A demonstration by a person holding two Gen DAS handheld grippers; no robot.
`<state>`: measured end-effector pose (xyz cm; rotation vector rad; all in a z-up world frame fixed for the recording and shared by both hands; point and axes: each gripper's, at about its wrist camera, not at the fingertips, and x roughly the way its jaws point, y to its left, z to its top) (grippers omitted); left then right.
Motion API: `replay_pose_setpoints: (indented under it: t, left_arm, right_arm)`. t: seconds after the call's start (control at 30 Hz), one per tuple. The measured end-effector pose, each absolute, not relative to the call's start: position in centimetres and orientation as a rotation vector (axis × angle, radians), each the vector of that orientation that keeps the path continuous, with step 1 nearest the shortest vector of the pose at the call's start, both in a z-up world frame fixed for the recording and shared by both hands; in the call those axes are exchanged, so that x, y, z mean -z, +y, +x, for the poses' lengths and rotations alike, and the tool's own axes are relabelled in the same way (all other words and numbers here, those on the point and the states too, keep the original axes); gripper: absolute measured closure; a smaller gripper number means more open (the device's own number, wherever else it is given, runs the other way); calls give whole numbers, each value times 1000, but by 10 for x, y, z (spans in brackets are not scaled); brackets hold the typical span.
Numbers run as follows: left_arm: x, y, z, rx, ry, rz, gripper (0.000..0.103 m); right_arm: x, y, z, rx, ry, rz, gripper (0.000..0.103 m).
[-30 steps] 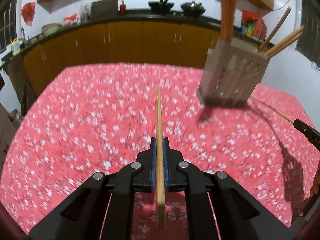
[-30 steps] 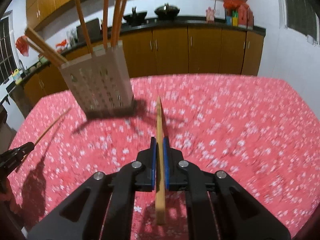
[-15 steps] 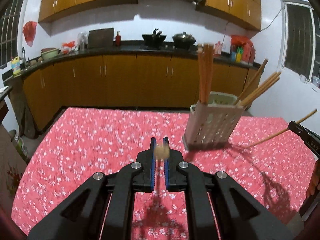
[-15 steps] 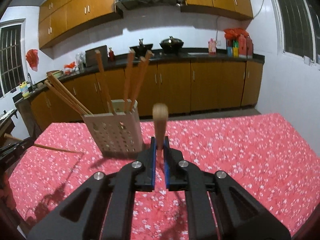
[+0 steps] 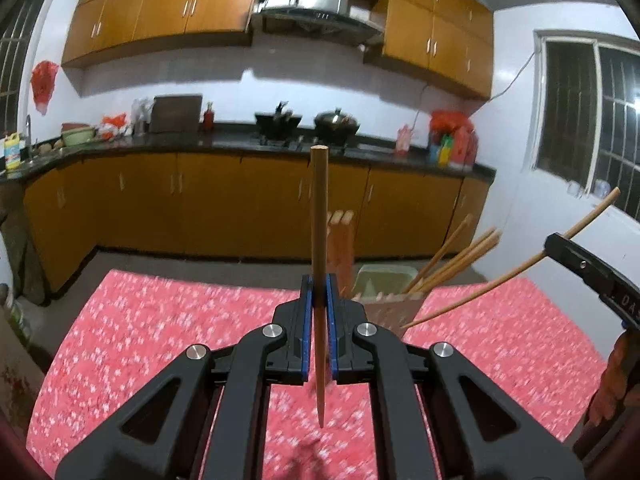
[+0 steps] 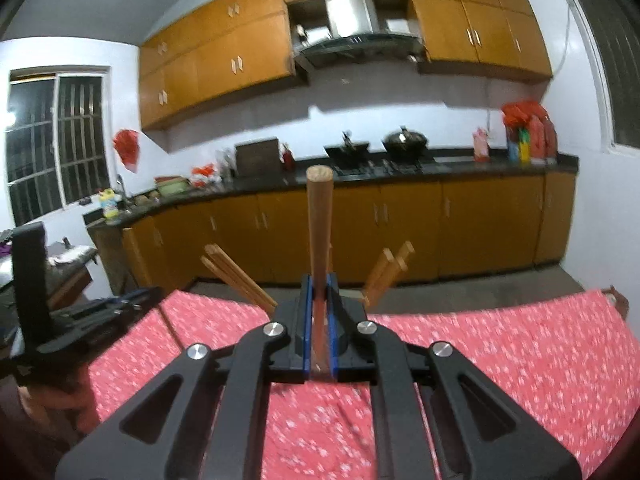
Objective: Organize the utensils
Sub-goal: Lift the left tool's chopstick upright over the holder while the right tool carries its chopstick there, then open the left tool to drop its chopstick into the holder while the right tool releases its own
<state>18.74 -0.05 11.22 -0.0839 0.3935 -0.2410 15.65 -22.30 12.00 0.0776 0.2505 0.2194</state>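
The black left gripper [image 5: 319,300] is clamped on a slim, upright tan wooden chopstick [image 5: 319,240]. The black right gripper [image 6: 319,304] pinches another upright wooden chopstick [image 6: 319,232]. Just beyond both stands the pale perforated plastic utensil holder [image 5: 386,300] full of chopsticks on the red floral tablecloth [image 5: 160,320].

Kitchen behind the work surface

A wok [image 5: 335,122] and pan [image 5: 278,120] sat beneath the range hood [image 5: 320,12]; a red flowered cloth [image 5: 160,320] covered the counter.
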Motion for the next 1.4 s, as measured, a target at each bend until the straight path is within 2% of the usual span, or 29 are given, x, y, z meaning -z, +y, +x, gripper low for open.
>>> replay_pose_setpoints:
  t: [0.23,0.47,1.17,1.23,1.27,1.3,1.33,1.4]
  left_arm:
    - [-160,-21,198,237,246,-124,96]
    - [-186,-40,216,198,125,-150,96]
    - [-131,-61,263,206,248,-160,95]
    - [-135,-56,258,214,239,-167,92]
    - [-137,-54,256,210,234,-168,82]
    - [-140,-50,252,201,224,-172,66]
    - [-144,-46,247,192,208,-177,61]
    - [-149,-36,237,187,188,-186,56]
  right_arm:
    - [-154,-207,175,-208,205,51,95]
    - [-160,-198,215,-159,267,13,95]
    - [-129,-203,251,-170,395,62,93]
    - [-132,-206,247,-171,382,82,88]
    - [-134,-208,245,-171,376,91,87]
    - [-136,-211,241,-171,364,105,84]
    - [-137,-214,236,-172,353,116,83]
    - [-140,-220,226,-169,331,129,79]
